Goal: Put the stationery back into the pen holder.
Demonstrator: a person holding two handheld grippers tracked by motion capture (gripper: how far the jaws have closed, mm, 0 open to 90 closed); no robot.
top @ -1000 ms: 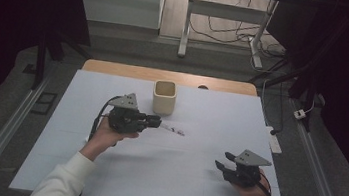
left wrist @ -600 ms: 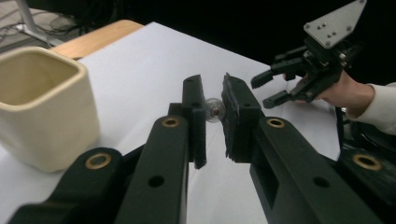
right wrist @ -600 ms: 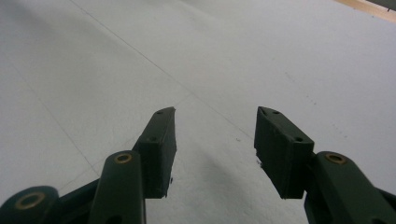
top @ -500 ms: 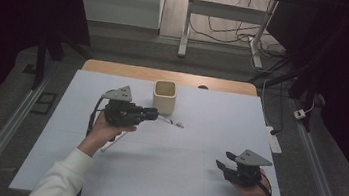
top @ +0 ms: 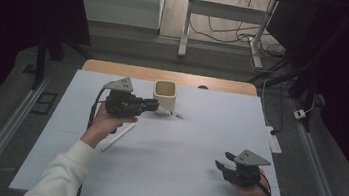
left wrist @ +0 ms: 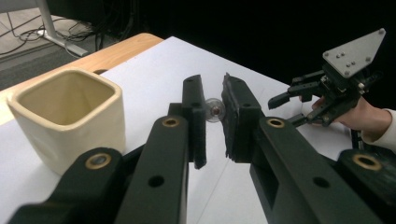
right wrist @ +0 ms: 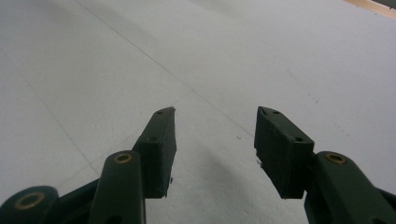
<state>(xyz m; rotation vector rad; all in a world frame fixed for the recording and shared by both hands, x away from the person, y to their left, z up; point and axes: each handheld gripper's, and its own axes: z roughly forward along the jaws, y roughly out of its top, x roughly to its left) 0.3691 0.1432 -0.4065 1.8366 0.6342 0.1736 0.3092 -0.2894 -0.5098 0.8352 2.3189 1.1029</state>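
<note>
Clamping one pen (left wrist: 215, 110), left gripper (top: 154, 104); right gripper (top: 220, 165) gapes; one cup (top: 165, 94), another pen (top: 118, 136).

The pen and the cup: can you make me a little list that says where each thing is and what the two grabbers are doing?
pen: held in the left gripper, its end showing between the jaws, raised beside the cup
second pen: lying on the table under the left hand
cup: cream, square, upright, nothing showing inside, at the far side of the table
left gripper: jaws shut on the pen, pointing toward the cup
right gripper: jaws open, nothing between them, low over the near right of the table
table: white top, wooden far edge
</note>
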